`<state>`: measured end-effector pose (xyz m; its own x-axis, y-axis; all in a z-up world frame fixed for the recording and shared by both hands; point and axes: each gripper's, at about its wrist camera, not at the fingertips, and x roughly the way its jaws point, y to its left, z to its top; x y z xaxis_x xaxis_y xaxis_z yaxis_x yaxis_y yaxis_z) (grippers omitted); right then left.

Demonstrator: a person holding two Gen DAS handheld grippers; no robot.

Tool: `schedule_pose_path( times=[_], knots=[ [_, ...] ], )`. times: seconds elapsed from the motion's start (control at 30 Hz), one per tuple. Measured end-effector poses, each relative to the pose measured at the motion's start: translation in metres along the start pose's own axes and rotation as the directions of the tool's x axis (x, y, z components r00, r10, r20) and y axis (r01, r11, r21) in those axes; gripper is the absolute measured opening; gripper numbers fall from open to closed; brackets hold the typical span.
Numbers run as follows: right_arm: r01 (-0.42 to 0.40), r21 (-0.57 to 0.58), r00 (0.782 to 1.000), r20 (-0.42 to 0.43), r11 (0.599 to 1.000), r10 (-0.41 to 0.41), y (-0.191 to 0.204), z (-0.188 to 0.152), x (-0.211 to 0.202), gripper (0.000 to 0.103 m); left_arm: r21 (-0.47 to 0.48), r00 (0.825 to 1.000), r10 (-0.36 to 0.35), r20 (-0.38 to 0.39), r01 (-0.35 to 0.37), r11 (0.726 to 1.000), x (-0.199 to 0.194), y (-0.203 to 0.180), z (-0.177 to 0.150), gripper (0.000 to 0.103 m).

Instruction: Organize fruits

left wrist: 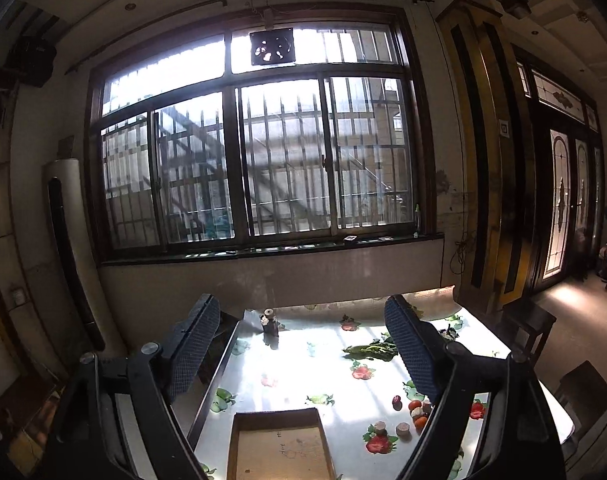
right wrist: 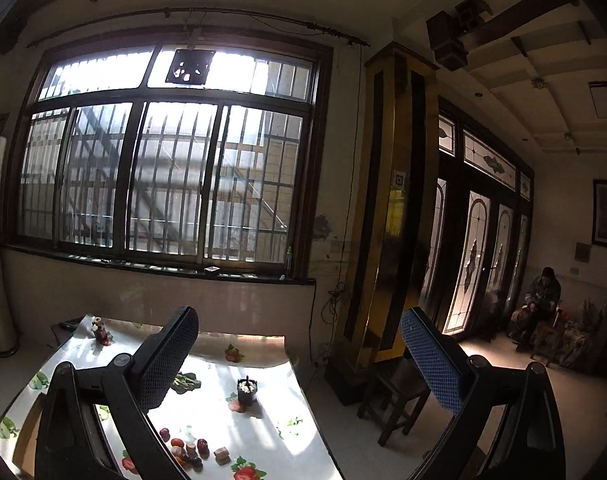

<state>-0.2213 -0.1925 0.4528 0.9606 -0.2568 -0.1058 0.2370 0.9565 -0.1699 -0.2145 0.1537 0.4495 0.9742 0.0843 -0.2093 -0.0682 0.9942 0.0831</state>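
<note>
The room was dim, lit mostly by a big barred window behind the worktop, which wore a shiny cloth printed with strawberries and apples. That print was the first danger, in my judgement: the printed fruits looked much like real ones, and a gripper could be aimed at a picture. An empty shallow cardboard box lay at the near edge, probably the place for the fruits. The real fruits, small red, orange and dark pieces mixed with pale cut chunks, sat in a loose cluster near the right side of the worktop, apart from the box. Being small and round, they could roll off that near edge if nudged. A bunch of leafy greens and a small dark pot lay farther back and could be taken by mistake. The left gripper was spread wide and held nothing; the right gripper was also spread and empty. Both pointed almost level, high over the worktop, so the fruits lay low in both views, and a descent could be misjudged.
</note>
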Motion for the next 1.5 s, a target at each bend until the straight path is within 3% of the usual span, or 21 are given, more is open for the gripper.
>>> schedule_pose_path(
  times=[0.07,0.13,0.2,0.27,0.37,0.4,0.47,0.5,0.57,0.63,0.67,0.73,0.87,0.97,1.23,1.33,1.5],
  knots=[
    [-0.024,-0.014,0.998,-0.050,1.000,0.023,0.007,0.001,0.017,0.103,-0.011,1.000,-0.009,-0.015,0.009,1.000,0.016,0.000,0.002,0.092],
    [-0.075,0.015,0.993,-0.090,0.997,0.076,0.013,-0.011,0.032,0.103,-0.036,0.997,-0.061,-0.045,0.059,0.998,0.036,-0.002,-0.008,0.092],
    [-0.119,0.043,0.985,-0.123,0.992,0.123,0.021,-0.038,0.050,0.103,-0.058,0.989,-0.106,-0.102,0.101,0.993,0.062,-0.009,-0.028,0.092],
    [-0.204,0.057,0.960,-0.187,0.977,0.211,0.037,-0.077,0.075,0.102,-0.073,0.971,-0.170,-0.169,0.160,0.984,0.089,-0.018,-0.054,0.092],
    [-0.299,0.076,0.885,-0.351,0.951,0.306,0.067,-0.147,0.119,0.102,-0.071,0.942,-0.216,-0.259,0.205,0.976,0.133,-0.040,-0.102,0.092],
    [-0.329,0.098,0.850,-0.403,0.939,0.340,0.074,-0.172,0.132,0.102,-0.069,0.929,-0.229,-0.290,0.218,0.973,0.149,-0.050,-0.123,0.092],
    [-0.380,0.168,0.758,-0.507,0.909,0.411,0.091,-0.225,0.156,0.102,-0.082,0.901,-0.249,-0.354,0.236,0.968,0.180,-0.067,-0.163,0.092],
    [-0.391,0.207,0.718,-0.541,0.897,0.438,0.095,-0.251,0.164,0.102,-0.091,0.880,-0.261,-0.398,0.245,0.965,0.197,-0.076,-0.185,0.092],
    [-0.396,0.268,0.651,-0.593,0.878,0.475,0.105,-0.297,0.178,0.098,-0.123,0.821,-0.309,-0.480,0.286,0.950,0.227,-0.095,-0.225,0.086],
    [-0.390,0.297,0.610,-0.626,0.872,0.486,0.113,-0.332,0.188,0.083,-0.153,0.760,-0.349,-0.548,0.318,0.935,0.249,-0.113,-0.261,0.053],
    [-0.387,0.305,0.598,-0.635,0.870,0.489,0.115,-0.345,0.192,0.080,-0.172,0.727,-0.371,-0.578,0.335,0.926,0.259,-0.122,-0.276,0.048],
    [-0.381,0.306,0.582,-0.654,0.872,0.483,0.121,-0.361,0.198,0.072,-0.203,0.684,-0.401,-0.609,0.354,0.913,0.275,-0.137,-0.299,0.046],
    [-0.397,0.313,0.562,-0.661,0.863,0.498,0.128,-0.379,0.203,0.072,-0.173,0.668,-0.388,-0.635,0.366,0.914,0.293,-0.153,-0.322,0.046],
    [-0.413,0.306,0.554,-0.663,0.858,0.503,0.136,-0.385,0.206,0.072,-0.197,0.641,-0.413,-0.647,0.383,0.902,0.307,-0.158,-0.329,0.046],
    [-0.443,0.290,0.518,-0.690,0.849,0.506,0.160,-0.406,0.213,0.072,-0.140,0.620,-0.412,-0.668,0.439,0.888,0.322,-0.180,-0.343,0.044],
    [-0.442,0.275,0.519,-0.698,0.854,0.494,0.164,-0.410,0.214,0.072,-0.113,0.608,-0.401,-0.685,0.455,0.883,0.324,-0.188,-0.351,0.039],
    [-0.446,0.261,0.526,-0.698,0.856,0.487,0.166,-0.411,0.213,0.065,-0.118,0.603,-0.391,-0.695,0.441,0.890,0.328,-0.191,-0.358,0.031]
  ],
)
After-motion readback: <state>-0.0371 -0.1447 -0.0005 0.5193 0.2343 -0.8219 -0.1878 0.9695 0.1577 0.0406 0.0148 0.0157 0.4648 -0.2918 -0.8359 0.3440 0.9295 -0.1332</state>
